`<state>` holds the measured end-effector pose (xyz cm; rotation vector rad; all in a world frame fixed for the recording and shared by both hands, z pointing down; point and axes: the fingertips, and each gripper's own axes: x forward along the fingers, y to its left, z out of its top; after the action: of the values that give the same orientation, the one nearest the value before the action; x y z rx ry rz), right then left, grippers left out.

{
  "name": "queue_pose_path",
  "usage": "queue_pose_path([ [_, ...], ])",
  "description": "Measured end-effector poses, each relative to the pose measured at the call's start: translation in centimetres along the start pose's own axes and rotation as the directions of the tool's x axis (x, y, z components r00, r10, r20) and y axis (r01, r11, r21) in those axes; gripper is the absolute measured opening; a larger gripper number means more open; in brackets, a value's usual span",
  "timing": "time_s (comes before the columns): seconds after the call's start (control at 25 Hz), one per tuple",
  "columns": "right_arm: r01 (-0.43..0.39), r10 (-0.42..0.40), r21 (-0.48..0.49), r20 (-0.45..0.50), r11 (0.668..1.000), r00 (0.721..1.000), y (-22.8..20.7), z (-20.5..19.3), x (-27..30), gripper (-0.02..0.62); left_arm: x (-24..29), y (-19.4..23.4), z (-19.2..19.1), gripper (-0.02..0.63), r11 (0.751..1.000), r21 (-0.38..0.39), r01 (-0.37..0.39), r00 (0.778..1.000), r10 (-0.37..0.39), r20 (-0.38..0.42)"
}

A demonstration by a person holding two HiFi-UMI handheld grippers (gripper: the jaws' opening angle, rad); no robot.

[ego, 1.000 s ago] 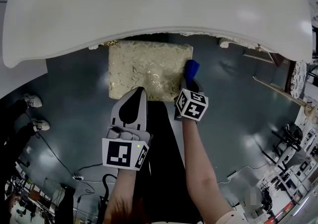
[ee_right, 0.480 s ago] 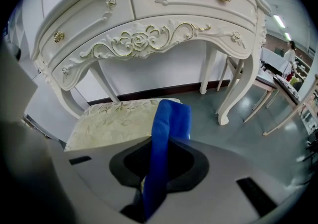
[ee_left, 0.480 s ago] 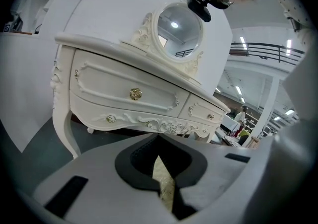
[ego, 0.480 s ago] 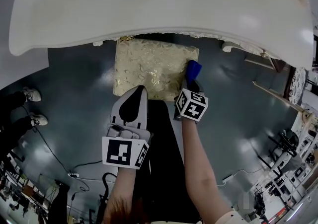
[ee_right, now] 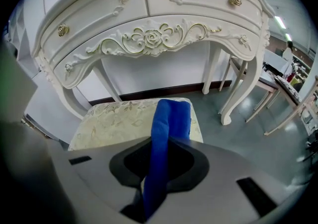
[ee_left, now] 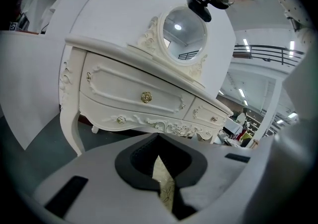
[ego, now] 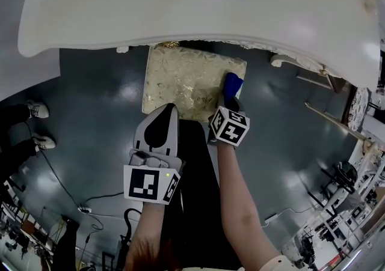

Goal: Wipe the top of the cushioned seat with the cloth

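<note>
The cushioned seat [ego: 186, 80] has a cream and gold flowered top and stands half under the white dressing table [ego: 198, 11]. My right gripper [ego: 231, 101] is shut on a blue cloth [ego: 233, 85], which hangs over the seat's right side. In the right gripper view the cloth [ee_right: 166, 128] runs up between the jaws, with the seat [ee_right: 112, 123] below and to the left. My left gripper [ego: 169, 109] hovers by the seat's near edge, shut and holding nothing. In its own view a sliver of the seat [ee_left: 163, 176] shows below the closed jaws.
The dressing table's carved legs [ee_right: 237, 89] stand right of the seat, and an oval mirror [ee_left: 183, 32] sits on its top. Someone's shoes [ego: 36, 125] are on the dark floor at left. Cables [ego: 78, 207] lie at bottom left and furniture frames [ego: 331, 113] at right.
The head view has swung, so the seat now sits further right in it. The cloth lies slightly further in from the seat's right edge. The left gripper has stayed put.
</note>
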<state>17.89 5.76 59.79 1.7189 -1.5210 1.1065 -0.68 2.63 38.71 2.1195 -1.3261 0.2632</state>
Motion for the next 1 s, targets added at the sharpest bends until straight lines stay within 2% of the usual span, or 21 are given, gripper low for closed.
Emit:
queue_pose_path([
  [0.48,-0.02,0.02,-0.018,-0.007,1.0,1.0,3.7,-0.4,0.4,0.061,-1.0,2.0,0.2,-0.002,1.0,-0.018,-0.008,1.0,0.008,0.012],
  [1.0,0.011,-0.011,0.001,0.007,1.0,1.0,5.3,-0.6,0.9,0.061,-1.7,4.6,0.2,-0.003,0.999,-0.033,-0.013,1.0,0.013,0.008],
])
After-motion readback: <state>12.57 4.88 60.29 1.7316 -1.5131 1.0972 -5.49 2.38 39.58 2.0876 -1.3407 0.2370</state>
